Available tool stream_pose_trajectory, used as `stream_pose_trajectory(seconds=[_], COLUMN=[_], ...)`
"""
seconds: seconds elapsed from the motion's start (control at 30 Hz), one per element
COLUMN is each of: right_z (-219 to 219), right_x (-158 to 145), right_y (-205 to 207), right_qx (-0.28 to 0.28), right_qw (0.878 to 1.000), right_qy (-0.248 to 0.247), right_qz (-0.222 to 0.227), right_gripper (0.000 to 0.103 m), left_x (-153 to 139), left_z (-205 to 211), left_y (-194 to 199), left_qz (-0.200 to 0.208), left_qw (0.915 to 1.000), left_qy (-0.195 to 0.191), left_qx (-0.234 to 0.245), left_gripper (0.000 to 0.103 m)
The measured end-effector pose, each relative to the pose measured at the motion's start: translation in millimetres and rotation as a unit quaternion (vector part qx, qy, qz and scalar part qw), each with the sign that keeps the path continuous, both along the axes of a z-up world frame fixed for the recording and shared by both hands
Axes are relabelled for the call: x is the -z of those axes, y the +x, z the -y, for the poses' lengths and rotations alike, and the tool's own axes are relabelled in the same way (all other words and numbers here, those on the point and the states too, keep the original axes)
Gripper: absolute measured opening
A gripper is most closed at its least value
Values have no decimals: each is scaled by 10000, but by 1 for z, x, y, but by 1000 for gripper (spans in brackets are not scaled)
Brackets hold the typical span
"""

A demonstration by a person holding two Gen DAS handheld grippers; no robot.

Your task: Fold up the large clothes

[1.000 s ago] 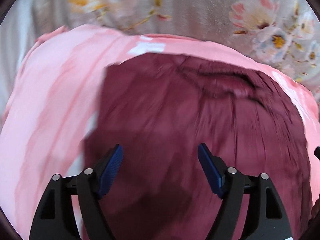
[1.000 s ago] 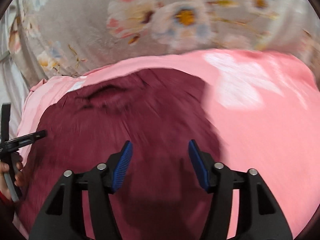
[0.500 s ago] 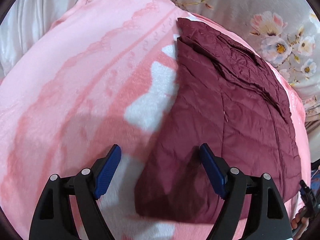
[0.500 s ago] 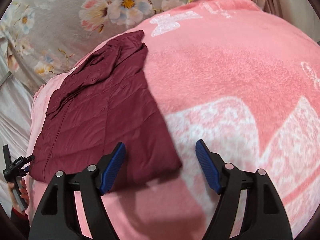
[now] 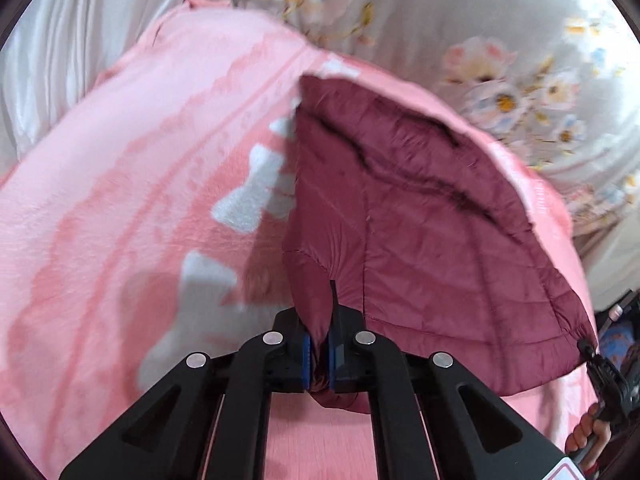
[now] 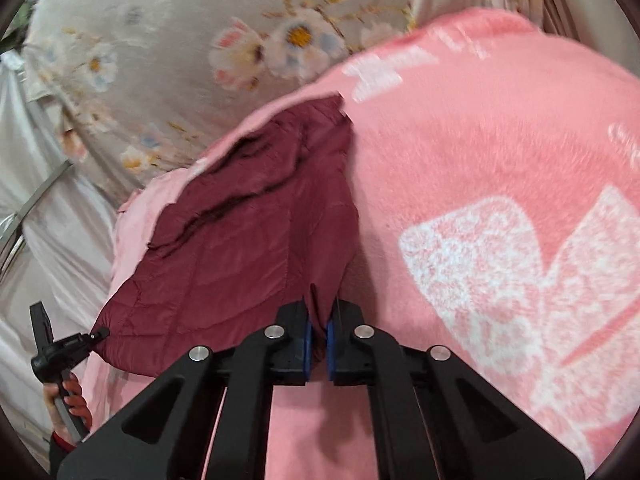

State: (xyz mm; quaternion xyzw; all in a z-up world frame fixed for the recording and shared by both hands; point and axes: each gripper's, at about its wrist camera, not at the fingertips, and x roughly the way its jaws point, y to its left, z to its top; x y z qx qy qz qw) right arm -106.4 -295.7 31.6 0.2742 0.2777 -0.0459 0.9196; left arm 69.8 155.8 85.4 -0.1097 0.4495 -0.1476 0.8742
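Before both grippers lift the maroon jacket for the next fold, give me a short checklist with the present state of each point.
1. Left gripper shut on the maroon quilted jacket: ok, its jaws have just closed, fabric between the pads.
2. Right gripper shut on the jacket's other near corner: ok, also just closed.
3. Pink blanket not pinched too: cannot tell.
4. Far part of the jacket lying flat: not ok, creased.
5. Pictures sharp: not ok, blurred.

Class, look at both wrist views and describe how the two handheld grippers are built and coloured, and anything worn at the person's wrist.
The left gripper and the right gripper match: black plastic frames with triangular cut-outs, round silver pivot pins and blue ribbed pads on the fingers. No cables show. In the right wrist view, the hand on the other gripper's black handle has a red cuff at its wrist.
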Motion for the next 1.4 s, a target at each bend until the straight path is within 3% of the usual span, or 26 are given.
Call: stream_pose_trajectory(seconds=[0.13,0.3,0.43,0.57,0.67,0.77,0.97,1.2,1.4], right_z=[-9,-13,-6,9,26,32,48,50,54], right_x=[-43,-99,-128,-140,-136,-127,-81,-29,2], right_y=[-62,-121,-115,-70,-14,47,150,212,229], right_qx=[-84,-33,30,166,352,570,831,936,983], right_qw=[9979,9906,9843,9840,9877,9910,9944,9922,9908], right_qy=[-348,-393,-269,-264,-154,-400,-489,-797,-826], right_qz=[538,1309,1746,1756,1515,1146,423,-190,-435], right_gripper=[4,4,4,4,4,4,4,5,7], left_x=[-45,-96,-137,-145,-133,-111,-43,29,50], left_z=[-26,-55,-53,-33,-13,15,49,62,65], left_y=[-54,-100,-105,-64,-9,52,150,200,209], left_qz=[330,557,1044,1212,1169,1098,559,90,159], left_qw=[9992,9964,9923,9917,9931,9924,9904,9850,9859], left_qy=[-96,-592,-635,-395,-4,551,1223,1663,1609], left_qx=[199,260,191,165,44,-116,-318,-447,-425], left_gripper=[3,3,4,6,6,7,7,15,18])
